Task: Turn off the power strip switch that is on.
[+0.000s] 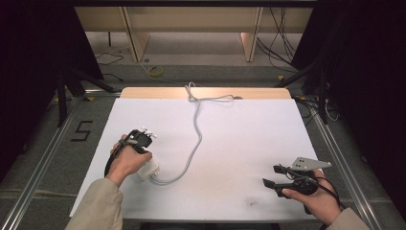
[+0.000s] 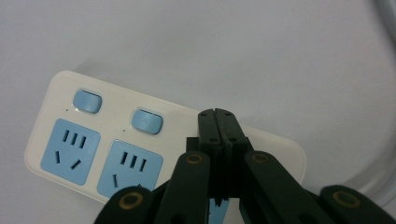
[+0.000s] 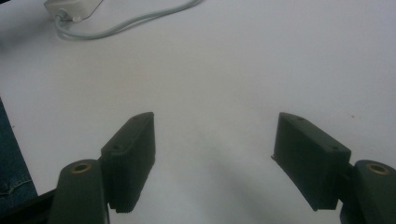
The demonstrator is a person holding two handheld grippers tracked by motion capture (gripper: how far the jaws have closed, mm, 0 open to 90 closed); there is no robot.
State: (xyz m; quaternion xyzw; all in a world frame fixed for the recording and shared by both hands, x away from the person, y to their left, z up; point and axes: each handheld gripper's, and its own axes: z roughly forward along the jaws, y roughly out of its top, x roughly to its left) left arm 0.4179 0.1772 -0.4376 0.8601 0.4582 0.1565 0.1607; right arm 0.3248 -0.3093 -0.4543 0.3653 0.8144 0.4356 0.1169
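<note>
White tabletop, largest thing in the scene, bare over most of its face; a wooden strip shows along its far edge. Long grey power cable runs from the far edge down toward the near-left part, looping into the end of a cream plastic power strip with pale blue sockets and blue rocker switches. The strip lies flat near the near-left corner, partly under the person's left hand in the high view. Left tongs are closed, jaws pressed together with nothing between them, tips poised over the strip's top face beside the second blue switch; whether the tips actually touch the plastic cannot be told. Judgement: the step in hand looks like working a switch on the strip with the closed tips, used as a poker. The next move would call for a small shift sideways onto the switch and a straight push down, with care not to skid the light strip across the smooth tabletop. Right tongs sit well apart, near the near-right corner, jaws spread wide, holding nothing, hovering over bare tabletop. Judgement: they are idle, and could come across to steady the strip if it slides.
</note>
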